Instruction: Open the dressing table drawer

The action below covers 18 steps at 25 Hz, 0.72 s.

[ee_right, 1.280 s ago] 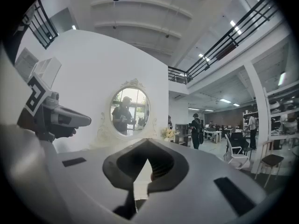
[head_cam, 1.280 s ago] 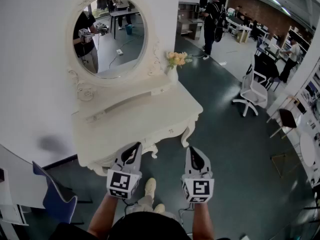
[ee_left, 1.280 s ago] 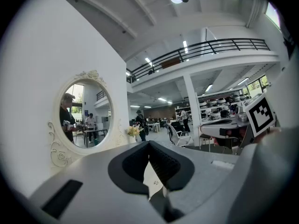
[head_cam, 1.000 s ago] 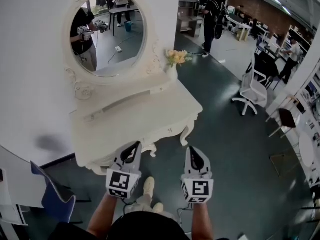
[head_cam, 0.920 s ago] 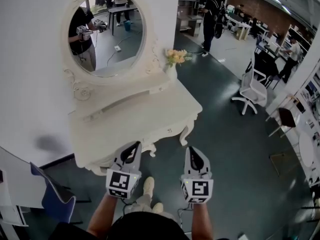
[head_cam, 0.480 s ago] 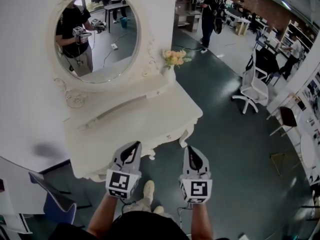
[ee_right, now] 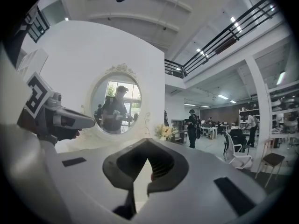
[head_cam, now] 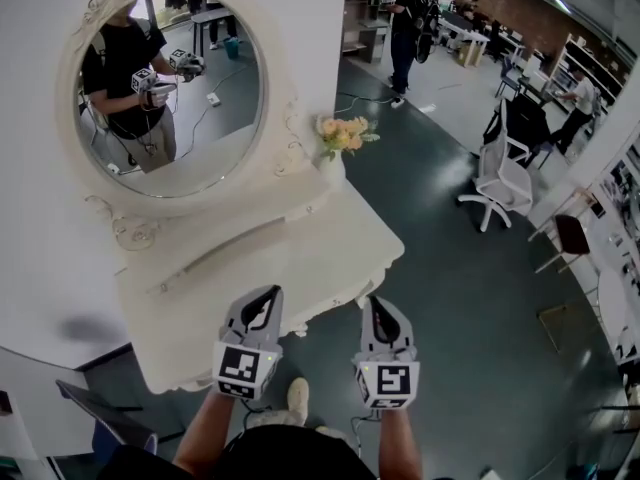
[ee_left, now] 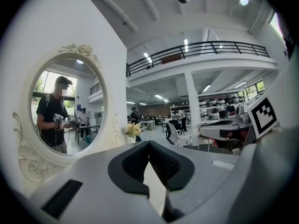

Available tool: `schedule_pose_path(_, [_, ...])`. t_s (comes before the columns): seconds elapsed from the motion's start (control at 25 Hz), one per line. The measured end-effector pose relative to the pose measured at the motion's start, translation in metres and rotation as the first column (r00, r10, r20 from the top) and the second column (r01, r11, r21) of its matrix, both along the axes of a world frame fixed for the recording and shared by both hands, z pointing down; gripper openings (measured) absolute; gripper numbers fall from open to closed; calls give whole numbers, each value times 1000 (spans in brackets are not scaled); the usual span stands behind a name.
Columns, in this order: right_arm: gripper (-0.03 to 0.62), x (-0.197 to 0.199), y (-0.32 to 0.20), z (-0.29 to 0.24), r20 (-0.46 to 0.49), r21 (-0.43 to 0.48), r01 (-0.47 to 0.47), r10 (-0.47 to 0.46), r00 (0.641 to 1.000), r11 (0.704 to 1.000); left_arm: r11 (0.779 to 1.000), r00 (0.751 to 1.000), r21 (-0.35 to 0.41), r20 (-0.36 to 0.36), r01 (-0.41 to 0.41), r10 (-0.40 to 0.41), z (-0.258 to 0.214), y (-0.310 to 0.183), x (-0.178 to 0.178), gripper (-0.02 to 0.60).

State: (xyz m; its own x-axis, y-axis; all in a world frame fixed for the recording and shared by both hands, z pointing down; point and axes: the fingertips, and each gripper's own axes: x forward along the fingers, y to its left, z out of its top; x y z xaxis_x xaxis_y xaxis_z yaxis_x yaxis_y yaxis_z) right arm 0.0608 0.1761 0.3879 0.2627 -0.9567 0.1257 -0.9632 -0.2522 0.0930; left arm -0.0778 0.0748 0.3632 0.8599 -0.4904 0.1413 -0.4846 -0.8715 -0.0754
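The white dressing table (head_cam: 300,243) stands against the wall under its oval mirror (head_cam: 165,88). Its tabletop edge hides the drawer front from the head view. My left gripper (head_cam: 267,296) hovers at the table's near edge, shut and empty. To its right my right gripper (head_cam: 373,306) is just off the table's near right corner, also shut with nothing in it. In the left gripper view the pads of that gripper (ee_left: 148,144) meet in front of the mirror (ee_left: 65,111). The right gripper view shows closed tips of that gripper (ee_right: 147,143) before the mirror (ee_right: 116,108).
A vase of yellow flowers (head_cam: 340,136) sits on the table's back right corner. A white office chair (head_cam: 498,183) and a standing person (head_cam: 408,18) are across the dark floor to the right. A blue chair (head_cam: 105,423) is at lower left.
Both grippers have moved forward toward the dressing table. The table and mirror now loom larger, and the drawer front has slipped out of sight under the tabletop edge.
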Motion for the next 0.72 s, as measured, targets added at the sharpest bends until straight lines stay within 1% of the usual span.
schedule_pose_path(0.4, [-2,17,-61,2,-5,1,-19,19,1000,1000,1000,1000,-8,-6,-24,24,5,-61,21,3])
schedule_pose_path(0.72, [-2,29,-96,3,-3,9,7,-7,1000,1000,1000,1000,-9,-16,-10,10,6,-90,34,3])
